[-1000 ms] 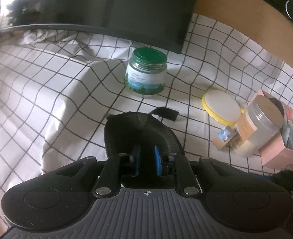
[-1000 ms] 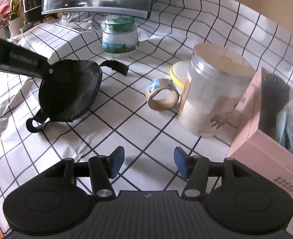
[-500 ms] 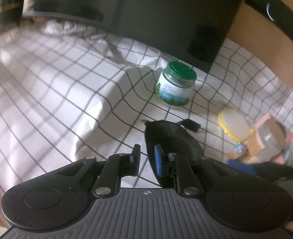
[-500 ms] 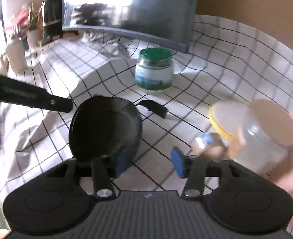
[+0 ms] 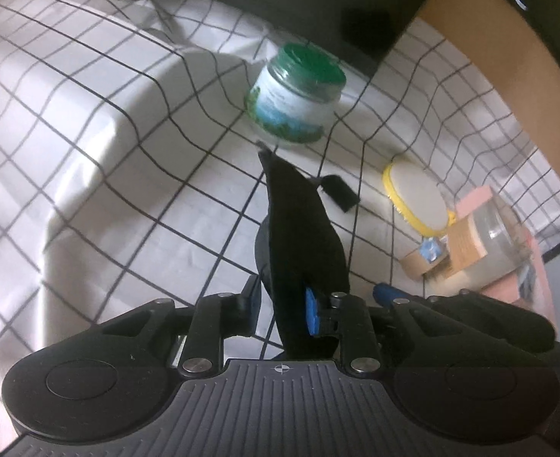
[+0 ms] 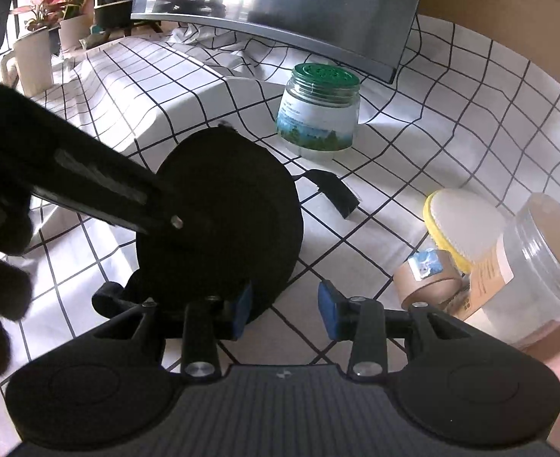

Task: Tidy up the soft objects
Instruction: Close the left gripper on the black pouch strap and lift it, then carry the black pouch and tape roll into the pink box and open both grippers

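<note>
The left gripper point(image 5: 280, 310) pinches a black soft pad point(image 5: 299, 236) upright, just in front of the green-lidded jar point(image 5: 295, 99), while the right gripper point(image 6: 285, 310) hangs open beside it; a thin-edge grip risks slipping.

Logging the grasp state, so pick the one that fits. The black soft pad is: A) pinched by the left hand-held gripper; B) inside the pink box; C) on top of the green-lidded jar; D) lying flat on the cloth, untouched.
A: the left hand-held gripper is shut on the black pad, which stands on edge between its fingers, away from the jar and the pink box.
</note>
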Motion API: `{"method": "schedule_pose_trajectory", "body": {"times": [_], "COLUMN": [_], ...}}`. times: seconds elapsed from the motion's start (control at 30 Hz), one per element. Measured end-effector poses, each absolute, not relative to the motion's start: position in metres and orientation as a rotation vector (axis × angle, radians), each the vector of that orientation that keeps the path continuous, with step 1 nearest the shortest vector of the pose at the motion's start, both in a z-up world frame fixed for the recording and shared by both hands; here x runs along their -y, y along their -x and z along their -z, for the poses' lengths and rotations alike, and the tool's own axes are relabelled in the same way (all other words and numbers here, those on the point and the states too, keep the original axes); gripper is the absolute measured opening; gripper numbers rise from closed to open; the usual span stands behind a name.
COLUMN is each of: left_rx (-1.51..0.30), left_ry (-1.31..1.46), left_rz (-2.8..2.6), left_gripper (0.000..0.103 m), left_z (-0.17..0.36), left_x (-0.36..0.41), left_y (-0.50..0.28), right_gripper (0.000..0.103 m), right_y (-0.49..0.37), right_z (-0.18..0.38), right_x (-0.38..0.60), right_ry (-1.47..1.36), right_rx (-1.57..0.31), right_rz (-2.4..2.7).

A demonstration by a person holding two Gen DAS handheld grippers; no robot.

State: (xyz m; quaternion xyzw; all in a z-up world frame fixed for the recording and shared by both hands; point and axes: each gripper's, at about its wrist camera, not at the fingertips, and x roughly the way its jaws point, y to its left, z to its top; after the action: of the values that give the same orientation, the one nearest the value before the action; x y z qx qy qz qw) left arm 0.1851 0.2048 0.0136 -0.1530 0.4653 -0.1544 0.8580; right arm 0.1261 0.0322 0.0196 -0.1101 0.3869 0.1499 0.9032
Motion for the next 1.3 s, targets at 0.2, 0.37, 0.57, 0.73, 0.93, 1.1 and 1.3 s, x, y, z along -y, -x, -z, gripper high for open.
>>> {"method": "schedule_pose_trajectory", "body": {"times": [0.2,0.37,0.57,0.73,0.93,1.1,1.3], "left_rx": [-0.985,-1.017,-0.991,-0.921,-0.837,-0.783,-0.771], "left_ry": [0.340,0.384,0.356,0.324,0.265,0.246,0.213], "left_rz": [0.354,0.377,0.403,0.425,0.380,0.373,0.391], "left_gripper": [0.026,0.023,0.018,0.018,0.018,0.018,0.018], "left_z": [-0.007,-0.005,-0.013,-0.028,-0.047,-0.059,-0.060], "left_x": [-0.196,-0.197,-0.193,-0.197,-0.215,-0.236,-0.261], "left_y": [-0.198,-0.203,-0.196,-0.191,-0.185,-0.178,-0.176], "right_gripper": [0.038,0.038,0.038,0.038,0.038,0.039,0.039], "right_y": [-0.125,-0.121,-0.110,-0.097,-0.097,-0.110,-0.136], "right_z": [-0.019,-0.019,-0.027,-0.038,-0.037,-0.039,-0.036], "right_x": [-0.026,-0.024,-0.013,0.003,0.017,0.016,0.004], "right_ry": [0.216,0.208,0.204,0.218,0.146,0.011,-0.204], "right_rx": [-0.800,-0.801,-0.799,-0.766,-0.766,-0.744,-0.736], "right_rz": [-0.320,-0.319,-0.294,-0.191,-0.045,0.083,0.237]}}
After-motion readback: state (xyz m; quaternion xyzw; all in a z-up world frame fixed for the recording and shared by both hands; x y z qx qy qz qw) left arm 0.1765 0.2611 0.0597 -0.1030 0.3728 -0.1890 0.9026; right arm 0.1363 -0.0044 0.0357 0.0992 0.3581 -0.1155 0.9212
